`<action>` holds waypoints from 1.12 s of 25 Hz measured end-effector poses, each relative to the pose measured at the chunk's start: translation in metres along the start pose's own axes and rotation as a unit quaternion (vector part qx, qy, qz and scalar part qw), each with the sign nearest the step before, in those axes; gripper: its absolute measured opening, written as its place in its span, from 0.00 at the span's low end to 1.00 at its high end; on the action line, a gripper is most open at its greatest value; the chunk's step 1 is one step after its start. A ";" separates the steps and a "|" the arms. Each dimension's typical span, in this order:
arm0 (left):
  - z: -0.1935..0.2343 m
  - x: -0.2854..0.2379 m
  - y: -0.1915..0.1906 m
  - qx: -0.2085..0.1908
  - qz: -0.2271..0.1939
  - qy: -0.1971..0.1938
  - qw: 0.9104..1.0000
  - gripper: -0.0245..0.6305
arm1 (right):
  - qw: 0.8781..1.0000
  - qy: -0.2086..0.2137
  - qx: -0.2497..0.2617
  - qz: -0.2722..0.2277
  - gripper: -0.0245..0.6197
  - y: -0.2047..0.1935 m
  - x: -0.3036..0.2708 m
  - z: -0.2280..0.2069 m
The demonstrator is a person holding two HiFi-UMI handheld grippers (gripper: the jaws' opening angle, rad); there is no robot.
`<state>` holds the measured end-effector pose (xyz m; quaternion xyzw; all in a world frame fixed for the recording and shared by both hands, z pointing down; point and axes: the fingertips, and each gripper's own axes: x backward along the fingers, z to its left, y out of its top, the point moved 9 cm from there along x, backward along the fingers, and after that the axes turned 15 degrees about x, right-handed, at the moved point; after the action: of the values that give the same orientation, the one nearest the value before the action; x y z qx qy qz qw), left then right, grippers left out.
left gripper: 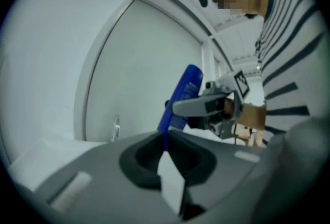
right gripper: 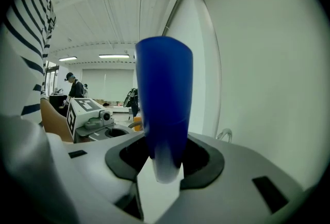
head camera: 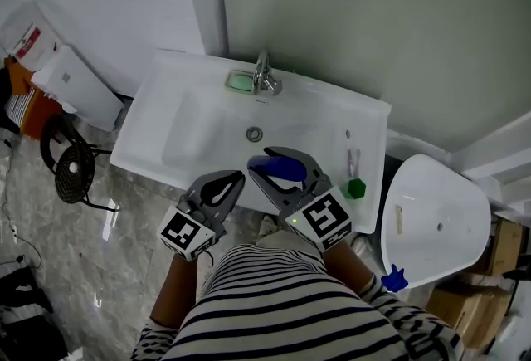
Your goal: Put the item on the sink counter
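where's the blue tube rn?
Head view, centre: the blue tube is clamped in the right gripper, held above the front part of the white sink, with the left gripper just to its left.

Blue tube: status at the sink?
Right hand-held gripper shut on blue tube, over front edge of sink counter. Left hand-held gripper shut, empty. Green object on counter's right corner.

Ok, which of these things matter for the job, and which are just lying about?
Job:
blue tube, clamped in the right gripper
sink counter

Lying about:
green soap
faucet
small green object on the counter's right side
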<state>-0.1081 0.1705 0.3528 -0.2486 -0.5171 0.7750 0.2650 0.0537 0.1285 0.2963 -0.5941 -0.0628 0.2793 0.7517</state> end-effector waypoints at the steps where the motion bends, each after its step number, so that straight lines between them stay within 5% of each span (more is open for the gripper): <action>1: 0.001 -0.005 0.005 -0.003 -0.003 -0.001 1.000 0.05 | 1.000 -0.002 0.000 0.001 0.29 0.000 -0.001 -0.004; 14: 0.037 -0.047 0.035 -0.038 0.015 -0.066 0.997 0.06 | 0.997 -0.062 -0.009 0.040 0.29 -0.008 -0.014 -0.034; 28: 0.160 -0.043 0.076 -0.061 0.054 -0.162 0.983 0.06 | 0.984 -0.144 -0.042 0.096 0.29 0.012 -0.122 -0.057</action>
<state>-0.1937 0.0102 0.3410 -0.1634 -0.5852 0.7852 0.1196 -0.0284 0.0212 0.2980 -0.5820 -0.1243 0.4298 0.6790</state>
